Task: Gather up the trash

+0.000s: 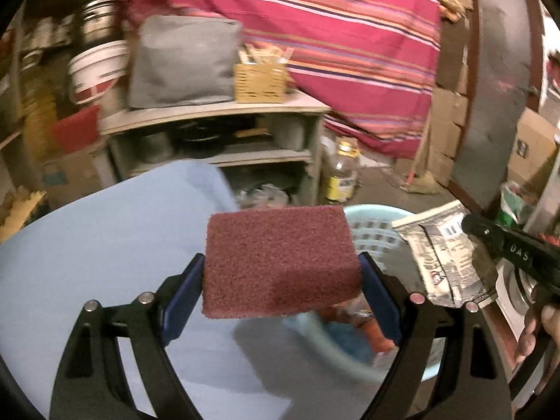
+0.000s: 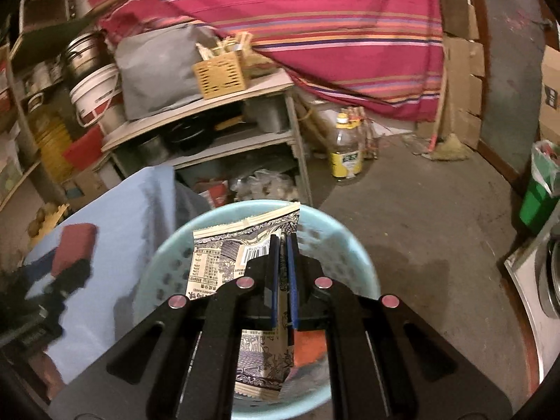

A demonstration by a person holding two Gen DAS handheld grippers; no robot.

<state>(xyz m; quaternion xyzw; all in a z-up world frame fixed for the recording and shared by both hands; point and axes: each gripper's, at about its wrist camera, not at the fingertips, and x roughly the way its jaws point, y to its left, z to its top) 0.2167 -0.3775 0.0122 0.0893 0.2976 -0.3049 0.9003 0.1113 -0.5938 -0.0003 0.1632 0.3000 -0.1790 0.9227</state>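
The left gripper has its two blue pads spread wide, and they squeeze a dark red scrubbing sponge from both sides. The sponge is thick and fills the whole gap between the pads. It is up in the air, over the edge of a table with a light blue cloth, and just beside a light blue plastic basket.

The right gripper has its pads pressed close together. They pinch a crinkly snack wrapper with blue and white print and a barcode. The wrapper hangs right over the basket, with its bottom end down inside the rim. Something orange lies in the basket under the wrapper.

From the left gripper's camera, the wrapper shows off to the right, held by the dark tip of the right gripper, and a person's fingers show at the picture's edge.

Behind the basket there is a grey shelf with a small woven box on top, and a plastic bottle with a yellow label stands on the floor.
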